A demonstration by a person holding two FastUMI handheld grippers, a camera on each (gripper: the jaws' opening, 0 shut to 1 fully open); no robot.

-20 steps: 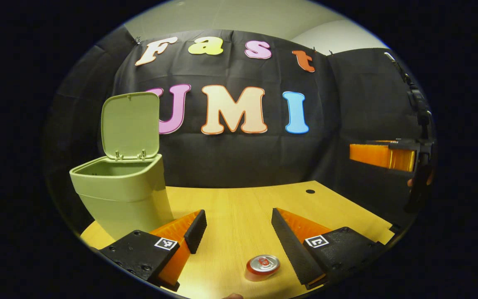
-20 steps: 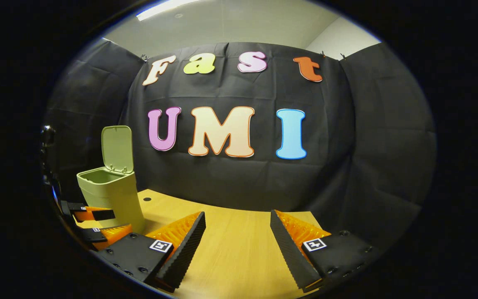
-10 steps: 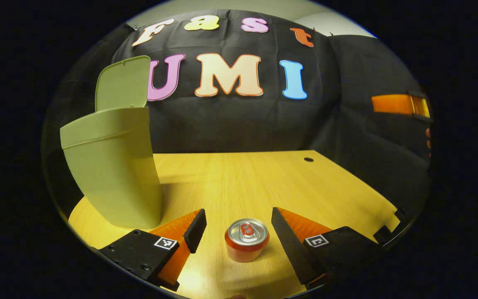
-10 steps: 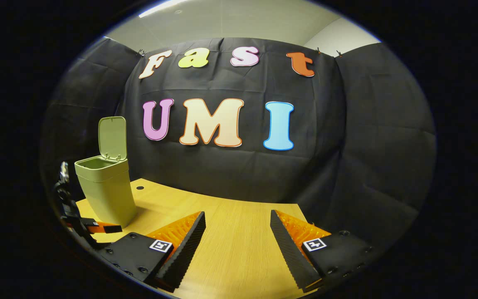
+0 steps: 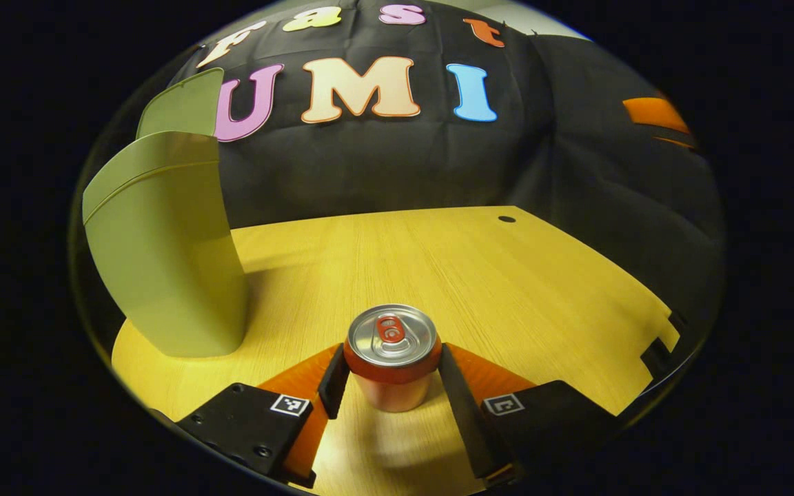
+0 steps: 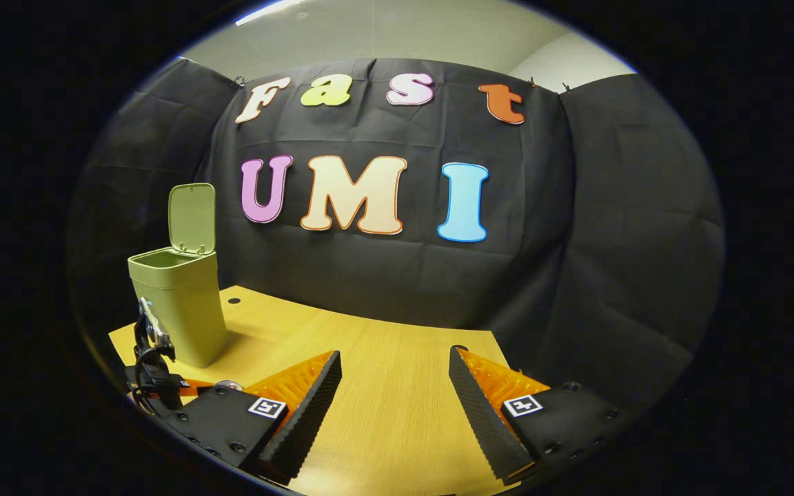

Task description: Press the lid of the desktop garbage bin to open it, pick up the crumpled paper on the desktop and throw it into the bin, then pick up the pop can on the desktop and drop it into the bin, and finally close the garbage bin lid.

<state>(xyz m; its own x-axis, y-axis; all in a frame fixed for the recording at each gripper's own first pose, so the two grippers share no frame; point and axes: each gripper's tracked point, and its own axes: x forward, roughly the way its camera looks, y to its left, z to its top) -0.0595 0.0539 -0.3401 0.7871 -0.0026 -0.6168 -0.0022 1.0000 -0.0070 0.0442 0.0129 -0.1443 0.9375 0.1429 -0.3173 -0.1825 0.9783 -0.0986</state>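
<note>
Left gripper [image 5: 391, 368] clamps the upright pop can [image 5: 391, 355] on the tabletop [image 5: 480, 275] beside the open-lidded garbage bin [image 5: 163, 255], while the right gripper [image 6: 395, 393] hangs spread, holding nothing.

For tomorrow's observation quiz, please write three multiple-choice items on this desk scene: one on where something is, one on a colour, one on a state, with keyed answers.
1. Where does the pop can stand?
A. Between the left gripper's fingers
B. Inside the bin
C. On the bin's lid

2. What colour is the garbage bin?
A. Blue
B. Pale green
C. White

3. How is the bin's lid?
A. Shut flat
C. Raised upright, bin open
B. Lying on the desk

Answers:
1. A: in the left gripper view the can stands upright on the desk, a finger close on each side.
2. B: both views show its walls pale green.
3. C: in the right gripper view the lid stands up behind the open rim.
</note>
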